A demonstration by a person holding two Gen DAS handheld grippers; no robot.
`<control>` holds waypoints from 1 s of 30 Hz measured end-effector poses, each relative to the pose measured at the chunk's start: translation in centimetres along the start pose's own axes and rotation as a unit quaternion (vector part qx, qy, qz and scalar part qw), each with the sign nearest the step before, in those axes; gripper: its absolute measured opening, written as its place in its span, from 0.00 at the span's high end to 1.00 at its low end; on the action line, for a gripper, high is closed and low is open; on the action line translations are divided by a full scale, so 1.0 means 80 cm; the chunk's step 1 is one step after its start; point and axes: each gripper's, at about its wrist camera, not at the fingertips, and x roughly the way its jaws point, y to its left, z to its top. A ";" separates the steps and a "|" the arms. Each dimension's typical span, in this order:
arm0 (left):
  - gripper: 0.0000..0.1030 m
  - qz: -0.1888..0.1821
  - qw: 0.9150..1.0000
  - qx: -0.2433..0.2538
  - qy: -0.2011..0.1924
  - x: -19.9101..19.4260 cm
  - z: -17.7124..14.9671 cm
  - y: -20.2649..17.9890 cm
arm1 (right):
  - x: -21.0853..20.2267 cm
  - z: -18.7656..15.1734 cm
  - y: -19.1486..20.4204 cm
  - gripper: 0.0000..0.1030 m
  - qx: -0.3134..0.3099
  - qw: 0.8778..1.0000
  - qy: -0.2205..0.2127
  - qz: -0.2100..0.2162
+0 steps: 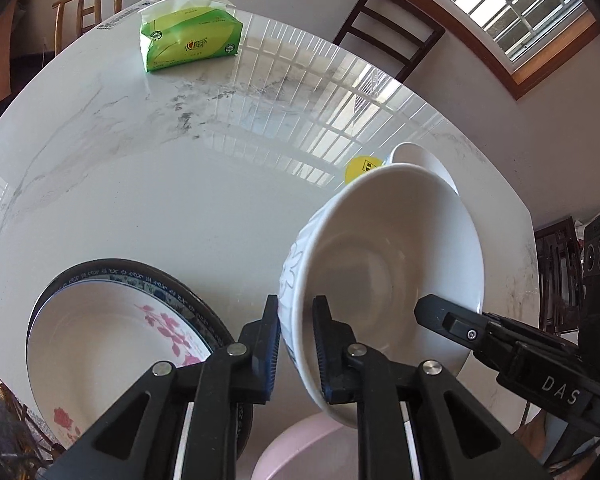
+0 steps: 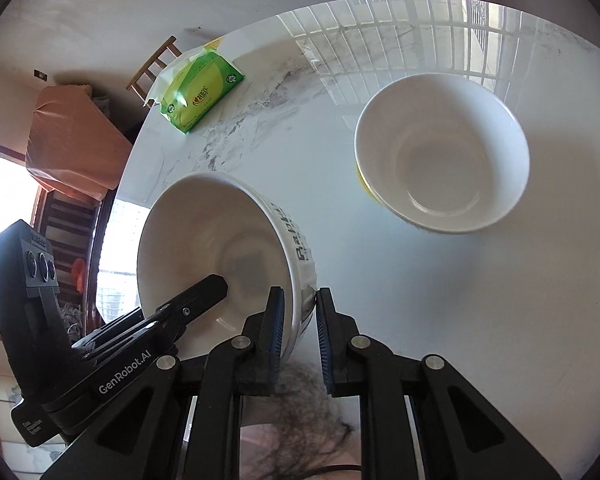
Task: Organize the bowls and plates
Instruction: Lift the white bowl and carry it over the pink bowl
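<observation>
Both grippers hold one white bowl (image 1: 384, 264) tilted above the marble table. My left gripper (image 1: 296, 344) is shut on its near rim, one finger inside and one outside. My right gripper (image 2: 298, 336) is shut on the opposite rim of the same bowl (image 2: 220, 236), which carries dark lettering on its side. Each gripper's finger shows in the other's view, the right's (image 1: 452, 320) and the left's (image 2: 196, 296). A second white bowl (image 2: 440, 152) with a yellow base stands on the table to the right. A stack of plates (image 1: 112, 332), the top one with pink flowers, lies at lower left.
A green tissue pack (image 1: 188, 36) lies at the table's far side. Wooden chairs (image 1: 392, 28) stand beyond the table's far edge. A pink basin (image 1: 300, 452) shows below the held bowl.
</observation>
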 end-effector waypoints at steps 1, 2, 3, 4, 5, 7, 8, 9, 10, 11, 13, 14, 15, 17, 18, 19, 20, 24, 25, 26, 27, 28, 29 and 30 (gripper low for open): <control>0.84 0.001 1.000 0.004 0.000 -0.006 -0.007 -0.004 | -0.008 -0.006 0.003 0.85 -0.005 1.000 0.000 -0.002; 0.84 0.001 1.000 0.008 -0.001 -0.012 -0.015 -0.008 | -0.016 -0.014 0.005 0.85 -0.011 1.000 -0.002 -0.005; 0.84 0.000 1.000 0.009 -0.001 -0.017 -0.022 -0.010 | -0.024 -0.021 0.007 0.85 -0.016 1.000 -0.004 -0.007; 0.84 -0.002 1.000 0.009 -0.001 -0.023 -0.029 -0.011 | -0.031 -0.028 0.009 0.85 -0.019 1.000 -0.005 -0.008; 0.83 -0.005 1.000 0.009 -0.001 -0.027 -0.038 -0.014 | -0.037 -0.036 0.010 0.85 -0.021 1.000 -0.006 -0.008; 0.83 -0.005 1.000 0.012 0.000 -0.037 -0.056 -0.020 | -0.050 -0.051 0.013 0.85 -0.025 1.000 -0.009 -0.006; 0.83 -0.005 1.000 0.014 0.000 -0.041 -0.063 -0.022 | -0.056 -0.058 0.013 0.85 -0.027 1.000 -0.010 -0.005; 0.83 -0.004 1.000 0.017 0.002 -0.044 -0.070 -0.023 | -0.060 -0.065 0.015 0.85 -0.029 1.000 -0.010 -0.005; 0.82 -0.005 1.000 0.018 0.005 -0.048 -0.079 -0.025 | -0.063 -0.071 0.016 0.85 -0.030 0.999 -0.010 -0.004; 0.82 -0.007 1.000 0.018 0.007 -0.050 -0.085 -0.025 | -0.066 -0.078 0.016 0.85 -0.031 0.999 -0.010 -0.003; 0.82 -0.007 1.000 0.022 0.011 -0.055 -0.099 -0.028 | -0.072 -0.091 0.017 0.85 -0.033 0.999 -0.008 -0.002; 0.82 -0.005 1.000 0.025 0.010 -0.058 -0.106 -0.030 | -0.074 -0.097 0.016 0.85 -0.032 0.999 -0.008 -0.001; 0.82 -0.004 1.000 0.027 0.011 -0.059 -0.111 -0.031 | -0.076 -0.104 0.016 0.85 -0.033 0.999 -0.007 -0.001; 0.82 -0.003 0.999 0.030 0.013 -0.062 -0.122 -0.034 | -0.081 -0.116 0.016 0.85 -0.035 0.999 -0.007 -0.001; 0.81 -0.004 0.999 0.031 0.015 -0.063 -0.126 -0.035 | -0.083 -0.123 0.015 0.85 -0.036 0.999 -0.008 -0.001; 0.81 -0.005 0.999 0.030 0.016 -0.063 -0.130 -0.034 | -0.085 -0.129 0.015 0.85 -0.036 0.999 -0.008 -0.001; 0.81 -0.005 0.999 0.032 0.016 -0.064 -0.134 -0.034 | -0.088 -0.135 0.014 0.85 -0.035 0.999 -0.008 -0.001; 0.81 -0.006 0.999 0.034 0.018 -0.067 -0.151 -0.033 | -0.090 -0.151 0.012 0.85 -0.035 0.999 -0.006 -0.002; 0.81 -0.006 0.999 0.035 0.018 -0.068 -0.155 -0.033 | -0.090 -0.156 0.012 0.85 -0.035 0.999 -0.006 -0.002; 0.81 -0.005 0.999 0.035 0.018 -0.069 -0.158 -0.033 | -0.090 -0.161 0.012 0.85 -0.035 0.999 -0.005 -0.002; 0.81 -0.005 0.999 0.035 0.018 -0.067 -0.159 -0.032 | -0.091 -0.165 0.011 0.85 -0.034 0.999 -0.005 -0.002; 0.81 -0.005 0.999 0.035 0.018 -0.068 -0.163 -0.032 | -0.091 -0.168 0.011 0.85 -0.034 0.999 -0.005 -0.002; 0.81 -0.004 0.999 0.036 0.018 -0.067 -0.165 -0.031 | -0.091 -0.171 0.011 0.85 -0.035 0.999 -0.005 -0.002; 0.81 -0.003 0.999 0.037 0.019 -0.066 -0.166 -0.030 | -0.091 -0.174 0.011 0.85 -0.036 0.999 -0.005 -0.003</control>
